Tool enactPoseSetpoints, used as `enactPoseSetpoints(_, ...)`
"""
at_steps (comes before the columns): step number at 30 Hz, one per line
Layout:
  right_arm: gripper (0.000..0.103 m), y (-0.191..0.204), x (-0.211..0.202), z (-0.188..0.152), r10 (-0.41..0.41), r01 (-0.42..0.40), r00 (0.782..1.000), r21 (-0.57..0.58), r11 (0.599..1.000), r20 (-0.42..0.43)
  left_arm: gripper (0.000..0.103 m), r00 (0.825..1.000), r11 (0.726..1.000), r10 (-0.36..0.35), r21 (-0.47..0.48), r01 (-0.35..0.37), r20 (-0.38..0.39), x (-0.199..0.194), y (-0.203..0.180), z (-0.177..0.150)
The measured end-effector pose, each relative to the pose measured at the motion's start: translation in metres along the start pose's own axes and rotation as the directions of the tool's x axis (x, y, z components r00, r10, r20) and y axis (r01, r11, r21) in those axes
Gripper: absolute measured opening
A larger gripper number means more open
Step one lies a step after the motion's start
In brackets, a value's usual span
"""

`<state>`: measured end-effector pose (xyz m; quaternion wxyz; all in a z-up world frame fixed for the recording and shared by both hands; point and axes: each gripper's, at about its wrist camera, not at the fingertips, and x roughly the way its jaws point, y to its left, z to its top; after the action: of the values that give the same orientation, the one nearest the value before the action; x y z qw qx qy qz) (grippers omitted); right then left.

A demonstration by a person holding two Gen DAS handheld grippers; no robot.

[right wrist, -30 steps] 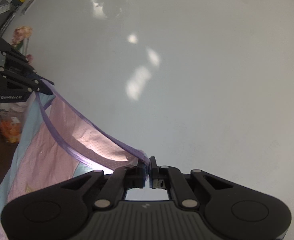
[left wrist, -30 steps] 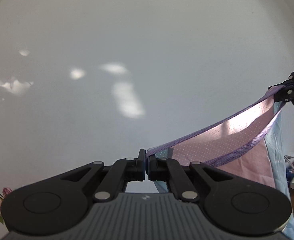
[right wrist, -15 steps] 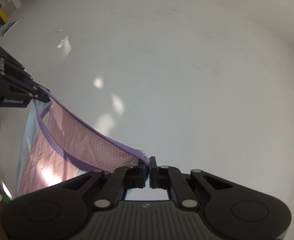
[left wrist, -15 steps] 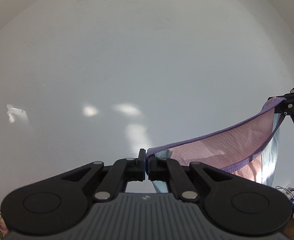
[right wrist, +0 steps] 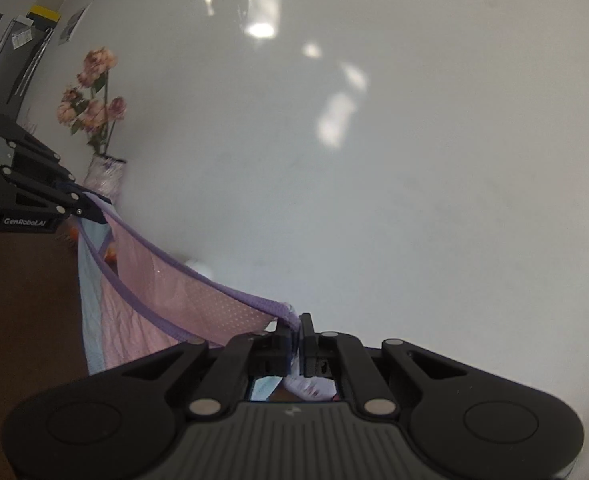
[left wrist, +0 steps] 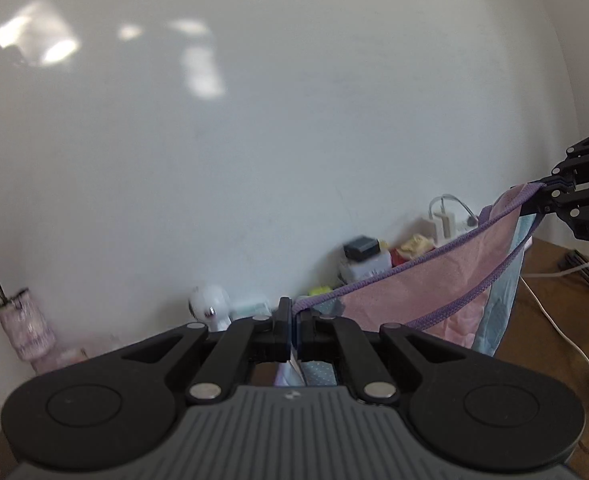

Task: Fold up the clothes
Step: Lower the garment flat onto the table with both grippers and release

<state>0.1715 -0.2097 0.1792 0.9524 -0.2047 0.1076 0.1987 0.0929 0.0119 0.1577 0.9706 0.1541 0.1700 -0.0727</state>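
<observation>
Lighting: soft daylight, fairly bright, even across the white wall [left wrist: 294, 128]; pale patches of reflected sunlight high on the wall above the left gripper [left wrist: 293, 330] and above the right gripper [right wrist: 297, 334], edges smeared; the pink cloth [left wrist: 434, 284] lit from behind and glowing faintly where it sags between the two grippers; the brown table [right wrist: 22, 300] left of the right gripper dim and heavy in shadow. Picture quality: strong fisheye bending, dark corners at the frame rim; the flowers [right wrist: 90, 108] and the vase [left wrist: 24, 326] soft with motion blur; the clutter by the wall [left wrist: 374, 256] ahead of the left gripper slightly unsharp; gripper bodies in the foreground crisp, matte, without glare.
</observation>
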Motion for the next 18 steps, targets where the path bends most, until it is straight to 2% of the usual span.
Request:
enactPoseSetpoints(3,0.002,0.025,-0.047,-0.063,0.069,-0.066,0.995,0.054,0.996,-0.071,0.002,0.995,0.999,-0.035,-0.033,0.032,-0.098,-0.009,-0.017,-0.050)
enactPoseSetpoints(7,0.002,0.057,-0.077,-0.110,0.141,-0.119,0.977,0.143,0.983,-0.158,0.003,0.984,0.995,-0.084,-0.058,0.076,-0.157,-0.031,-0.037,-0.095)
enactPoseSetpoints(9,0.002,0.075,-0.094,-0.135,0.166,-0.134,0.968,0.174,0.976,-0.187,0.004,0.975,0.988,-0.099,-0.134,0.073,-0.198,-0.040,-0.037,-0.113)
enactPoseSetpoints(12,0.002,0.089,-0.107,-0.137,0.206,-0.153,0.955,0.239,0.959,-0.213,0.004,0.966,0.980,-0.115,-0.184,0.073,-0.230,-0.051,-0.037,-0.130)
enactPoseSetpoints(15,0.003,0.098,-0.129,-0.152,0.235,-0.160,0.945,0.302,0.940,-0.230,0.004,0.962,0.981,-0.106,-0.182,0.060,-0.253,-0.065,-0.043,-0.137)
enactPoseSetpoints(18,0.003,0.108,-0.140,-0.162,0.269,-0.170,0.930,0.356,0.919,-0.251,0.015,0.952,0.984,-0.102,-0.168,0.054,-0.288,-0.078,-0.040,-0.147)
